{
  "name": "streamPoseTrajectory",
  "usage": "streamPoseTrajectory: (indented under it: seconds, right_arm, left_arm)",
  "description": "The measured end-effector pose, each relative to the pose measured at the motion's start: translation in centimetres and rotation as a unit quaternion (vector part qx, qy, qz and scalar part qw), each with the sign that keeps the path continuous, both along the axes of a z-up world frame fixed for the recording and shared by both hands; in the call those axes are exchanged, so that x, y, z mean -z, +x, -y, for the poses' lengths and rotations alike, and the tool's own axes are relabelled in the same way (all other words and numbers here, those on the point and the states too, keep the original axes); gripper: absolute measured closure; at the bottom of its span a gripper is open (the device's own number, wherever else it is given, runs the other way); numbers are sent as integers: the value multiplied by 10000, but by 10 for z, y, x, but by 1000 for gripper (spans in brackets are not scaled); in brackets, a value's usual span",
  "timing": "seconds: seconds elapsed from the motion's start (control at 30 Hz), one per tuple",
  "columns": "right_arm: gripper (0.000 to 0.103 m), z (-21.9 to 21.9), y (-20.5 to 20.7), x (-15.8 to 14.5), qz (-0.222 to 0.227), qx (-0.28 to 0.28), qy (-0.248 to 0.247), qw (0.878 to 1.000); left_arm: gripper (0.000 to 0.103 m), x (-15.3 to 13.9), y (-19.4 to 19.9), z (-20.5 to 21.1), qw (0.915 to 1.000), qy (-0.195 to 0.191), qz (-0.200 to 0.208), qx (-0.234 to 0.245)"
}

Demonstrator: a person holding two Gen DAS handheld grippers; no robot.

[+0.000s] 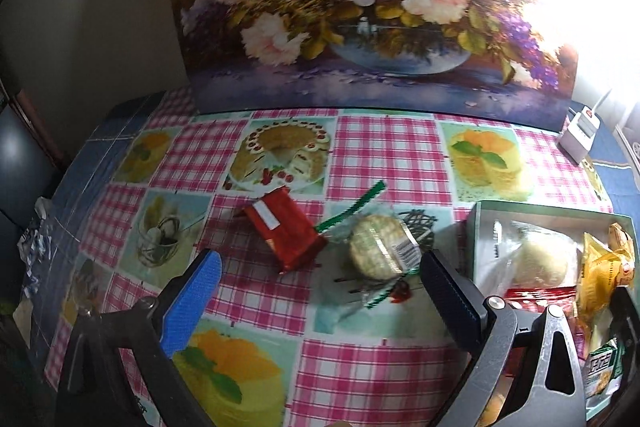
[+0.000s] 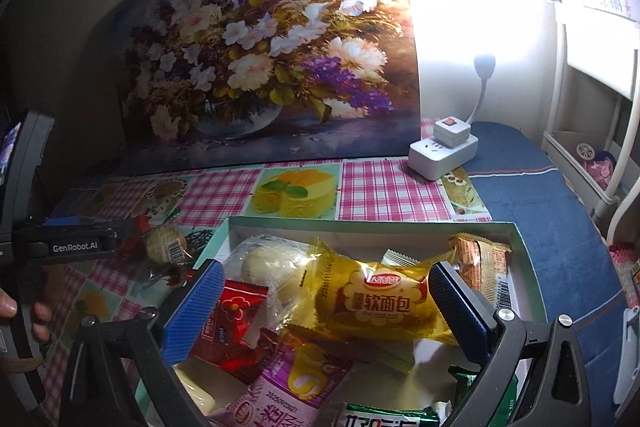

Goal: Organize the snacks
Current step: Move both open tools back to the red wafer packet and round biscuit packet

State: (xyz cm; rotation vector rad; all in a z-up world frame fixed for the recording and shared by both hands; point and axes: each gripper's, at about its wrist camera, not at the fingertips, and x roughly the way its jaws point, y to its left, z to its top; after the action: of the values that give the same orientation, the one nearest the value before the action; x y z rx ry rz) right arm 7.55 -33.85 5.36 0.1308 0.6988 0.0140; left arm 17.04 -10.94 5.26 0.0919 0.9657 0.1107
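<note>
On the checked tablecloth lie a red snack packet (image 1: 286, 233) and a round cracker pack in clear wrap (image 1: 378, 251). My left gripper (image 1: 320, 267) hovers open just in front of them, nothing between its fingers. To the right stands a white box (image 1: 484, 227) holding several snacks. In the right wrist view my right gripper (image 2: 326, 281) is open above that box (image 2: 372, 223), its fingers flanking a yellow bread packet (image 2: 376, 301) without closing on it. A red packet (image 2: 230, 323), a pale bun (image 2: 268, 263) and a pink packet (image 2: 288, 395) also lie in the box. The cracker pack (image 2: 162, 247) shows left of the box.
A flower painting (image 1: 360, 7) leans against the wall at the table's back. A white power strip (image 2: 442, 147) with a lamp sits at the back right. A person's fingers (image 2: 38, 315) hold the left gripper's handle at the left edge. Blue cloth (image 2: 552, 227) covers the right side.
</note>
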Motion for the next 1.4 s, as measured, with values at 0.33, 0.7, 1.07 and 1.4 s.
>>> streamPoseTrajectory:
  seconds: [0.33, 0.7, 1.07, 1.4]
  right_arm:
    - [0, -13, 1, -1, 54, -108, 68, 9999]
    - [0, -68, 20, 3, -244, -867, 22, 9959]
    - [0, -141, 61, 11, -670, -1532, -510, 9846]
    - [1, -180, 92, 33, -1014, -1836, -663, 9755]
  left_arm:
    - [4, 13, 3, -42, 9992, -320, -30, -226]
    - [4, 34, 4, -90, 9959, -830, -165, -333]
    - [4, 38, 24, -103, 9935, -1100, -151, -252]
    - [4, 46, 54, -104, 9890, -1412, -379, -234]
